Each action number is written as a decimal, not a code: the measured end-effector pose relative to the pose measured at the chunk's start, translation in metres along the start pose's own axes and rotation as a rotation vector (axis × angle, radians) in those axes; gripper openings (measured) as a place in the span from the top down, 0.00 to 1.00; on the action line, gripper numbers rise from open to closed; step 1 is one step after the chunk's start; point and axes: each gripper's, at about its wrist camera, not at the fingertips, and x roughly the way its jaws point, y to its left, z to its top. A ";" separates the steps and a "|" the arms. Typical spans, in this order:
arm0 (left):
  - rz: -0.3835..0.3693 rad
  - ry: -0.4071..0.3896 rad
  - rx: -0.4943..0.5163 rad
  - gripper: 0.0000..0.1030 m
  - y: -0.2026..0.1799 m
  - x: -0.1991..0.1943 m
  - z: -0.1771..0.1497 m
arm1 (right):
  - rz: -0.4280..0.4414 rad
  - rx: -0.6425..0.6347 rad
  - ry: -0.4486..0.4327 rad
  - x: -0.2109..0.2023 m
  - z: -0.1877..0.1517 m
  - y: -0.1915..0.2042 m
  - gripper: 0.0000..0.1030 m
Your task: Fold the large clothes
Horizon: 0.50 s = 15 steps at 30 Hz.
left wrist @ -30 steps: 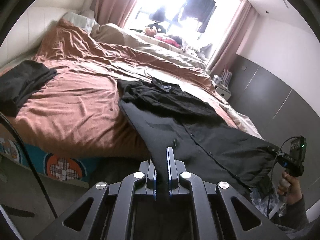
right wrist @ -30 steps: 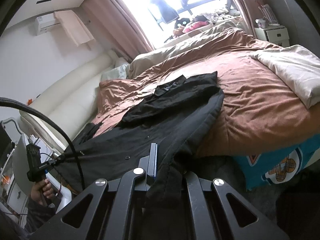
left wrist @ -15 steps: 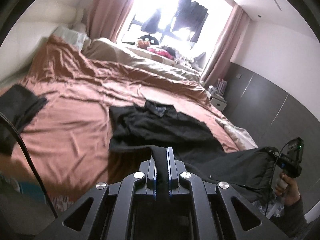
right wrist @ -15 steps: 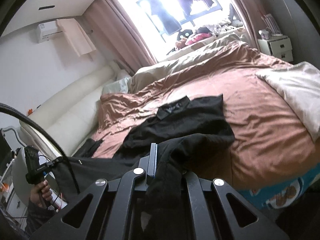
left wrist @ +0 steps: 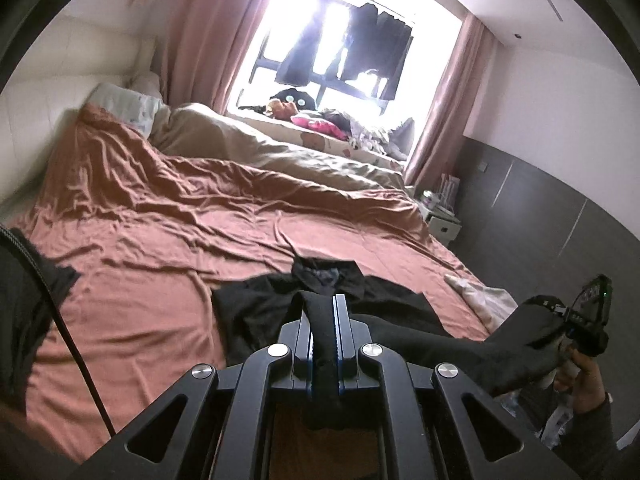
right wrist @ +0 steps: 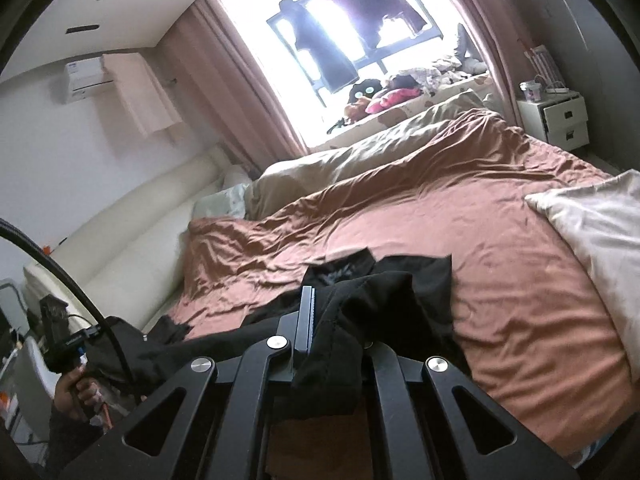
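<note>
A large black garment (left wrist: 260,312) lies with its collar end on the rust-brown bed sheet (left wrist: 160,232). My left gripper (left wrist: 325,304) is shut on one bottom corner of it, the cloth pinched between the jaws. In the right wrist view the same black garment (right wrist: 424,280) bunches over my right gripper (right wrist: 316,296), which is shut on the other corner. The lifted hem stretches between both grippers above the bed's near edge. The other gripper and the hand on it show at the right of the left view (left wrist: 584,328) and at the left of the right view (right wrist: 64,340).
A dark folded garment (left wrist: 24,304) lies at the bed's left edge. A cream quilt (right wrist: 600,232) covers the bed's right side. Beige bedding (left wrist: 256,148) is heaped toward the window. A white nightstand (right wrist: 560,116) stands by the grey wall.
Both grippers have risen and moved forward over the bed with the hem. The garment's lower half has lifted off the bed edge toward the collar, so less of it lies spread out.
</note>
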 end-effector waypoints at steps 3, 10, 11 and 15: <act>0.014 -0.005 0.008 0.92 0.004 0.018 0.018 | -0.013 0.002 -0.009 0.024 0.013 -0.002 0.99; 0.045 0.013 0.016 0.93 0.017 0.074 0.052 | -0.038 0.002 -0.014 0.084 0.040 -0.009 0.99; 0.051 0.019 0.022 0.93 0.019 0.085 0.057 | -0.042 0.000 -0.013 0.087 0.041 -0.009 0.99; 0.061 0.043 0.032 0.93 0.028 0.122 0.069 | -0.068 0.013 0.011 0.123 0.050 -0.017 0.99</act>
